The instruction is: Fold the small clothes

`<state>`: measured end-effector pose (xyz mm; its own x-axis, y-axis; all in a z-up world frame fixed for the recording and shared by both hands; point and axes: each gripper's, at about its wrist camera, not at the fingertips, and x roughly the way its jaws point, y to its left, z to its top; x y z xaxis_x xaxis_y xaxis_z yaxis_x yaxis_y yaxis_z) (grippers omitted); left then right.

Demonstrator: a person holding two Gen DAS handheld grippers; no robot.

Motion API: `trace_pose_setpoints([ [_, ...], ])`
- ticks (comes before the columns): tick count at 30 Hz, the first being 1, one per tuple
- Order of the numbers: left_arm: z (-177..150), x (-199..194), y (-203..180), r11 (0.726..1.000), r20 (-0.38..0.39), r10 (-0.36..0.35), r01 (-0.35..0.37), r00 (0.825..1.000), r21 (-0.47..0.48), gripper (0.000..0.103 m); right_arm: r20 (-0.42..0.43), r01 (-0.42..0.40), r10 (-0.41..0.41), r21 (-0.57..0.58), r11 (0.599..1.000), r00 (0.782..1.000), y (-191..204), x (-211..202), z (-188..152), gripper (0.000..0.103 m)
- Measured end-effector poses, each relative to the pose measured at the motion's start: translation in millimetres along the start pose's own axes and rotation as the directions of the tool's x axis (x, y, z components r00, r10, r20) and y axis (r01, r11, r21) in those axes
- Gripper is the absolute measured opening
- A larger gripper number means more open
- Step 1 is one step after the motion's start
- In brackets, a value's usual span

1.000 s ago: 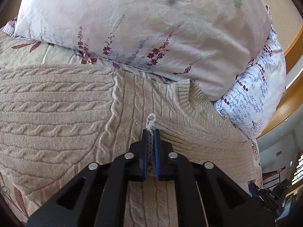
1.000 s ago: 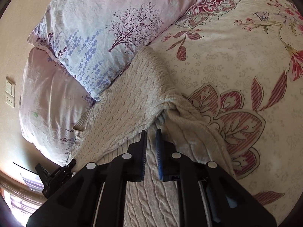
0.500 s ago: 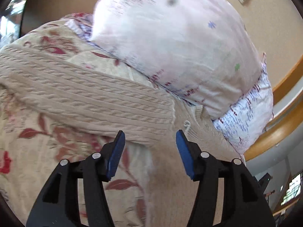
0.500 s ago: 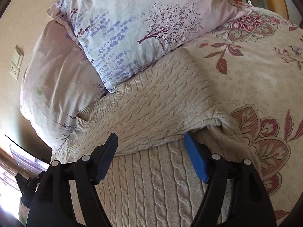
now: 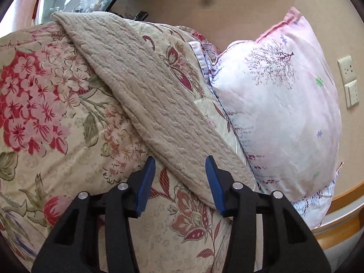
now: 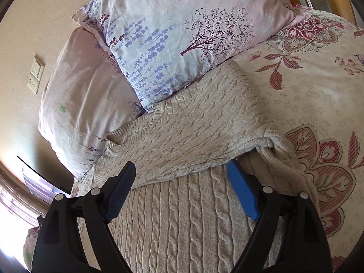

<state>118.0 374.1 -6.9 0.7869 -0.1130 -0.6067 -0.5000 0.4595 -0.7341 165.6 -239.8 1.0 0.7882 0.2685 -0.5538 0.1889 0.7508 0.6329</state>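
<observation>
Lying between both grippers' spread jaws, sweater [image 6: 195,132] untouched.

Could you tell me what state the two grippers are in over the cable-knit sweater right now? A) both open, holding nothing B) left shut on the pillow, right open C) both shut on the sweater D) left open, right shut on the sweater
A: the left gripper and the right gripper both have their blue pads spread wide, with the beige sweater lying loose on the floral bedspread.
</observation>
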Motion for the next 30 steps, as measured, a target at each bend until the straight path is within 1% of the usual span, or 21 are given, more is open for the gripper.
trace_pose_setpoints([
  [2,4.0,2.0,5.3,0.999,0.014,-0.013,0.014,1.0,-0.052,0.043,0.001,-0.002,0.002,0.0,1.0,1.0,0.7,-0.6,0.0,0.085],
  [4,8.6,4.2,11.0,0.994,0.03,-0.02,0.023,0.999,-0.105,0.034,0.001,-0.003,0.003,-0.001,1.0,1.0,0.8,-1.3,-0.1,0.085],
  [5,10.4,5.5,13.2,0.992,0.034,-0.019,0.023,0.999,-0.121,0.032,0.001,-0.005,0.005,-0.001,1.0,1.0,1.1,-1.7,-0.1,0.085],
  [9,13.3,10.9,21.4,0.986,0.035,-0.029,0.035,0.999,-0.163,0.011,0.008,-0.016,0.016,0.005,1.0,1.0,1.2,-4.4,-0.3,0.085],
  [12,13.3,11.6,24.3,0.979,0.041,-0.056,0.063,0.998,-0.191,0.007,0.014,-0.026,0.026,0.011,1.0,1.0,0.5,-6.3,-0.5,0.085],
  [14,12.4,6.6,13.4,0.983,0.067,-0.076,0.086,0.995,-0.163,0.007,0.018,-0.033,0.032,0.014,0.999,0.999,0.1,-7.0,-0.4,0.086],
  [16,10.3,0.6,-4.9,0.981,0.09,-0.132,0.143,0.987,-0.13,0.006,0.022,-0.038,0.038,0.017,0.999,0.999,-0.1,-7.8,-0.7,0.086],
  [18,4.8,-2.8,-30.2,0.971,0.085,-0.215,0.222,0.973,-0.088,0.006,0.025,-0.043,0.043,0.018,0.999,0.999,-0.5,-8.9,-1.0,0.086],
  [20,-5.8,-2.7,-61.0,0.955,0.059,-0.292,0.295,0.955,-0.032,0.006,0.029,-0.049,0.049,0.022,0.999,0.998,-1.1,-9.5,-0.7,0.087],
  [22,-23.1,1.8,-94.4,0.929,0.014,-0.37,0.37,0.929,0.03,0.006,0.034,-0.057,0.057,0.027,0.998,0.998,-1.7,-10.7,-0.9,0.087],
  [24,-45.6,11.1,-124.8,0.897,-0.044,-0.433,0.435,0.9,0.078,0.006,0.039,-0.064,0.063,0.032,0.997,0.997,-2.5,-12.2,-1.5,0.087],
  [27,-88.3,35.4,-160.5,0.857,-0.153,-0.483,0.501,0.862,0.116,0.006,0.044,-0.073,0.072,0.036,0.997,0.996,-3.2,-13.7,-1.8,0.087],
  [28,-104.4,45.5,-168.8,0.85,-0.192,-0.483,0.51,0.854,0.129,0.006,0.046,-0.075,0.074,0.038,0.996,0.996,-3.1,-13.9,-2.2,0.087],
  [30,-137.3,67.8,-178.7,0.852,-0.271,-0.453,0.502,0.849,0.147,0.006,0.049,-0.08,0.078,0.04,0.996,0.996,-3.3,-14.9,-2.5,0.087],
])
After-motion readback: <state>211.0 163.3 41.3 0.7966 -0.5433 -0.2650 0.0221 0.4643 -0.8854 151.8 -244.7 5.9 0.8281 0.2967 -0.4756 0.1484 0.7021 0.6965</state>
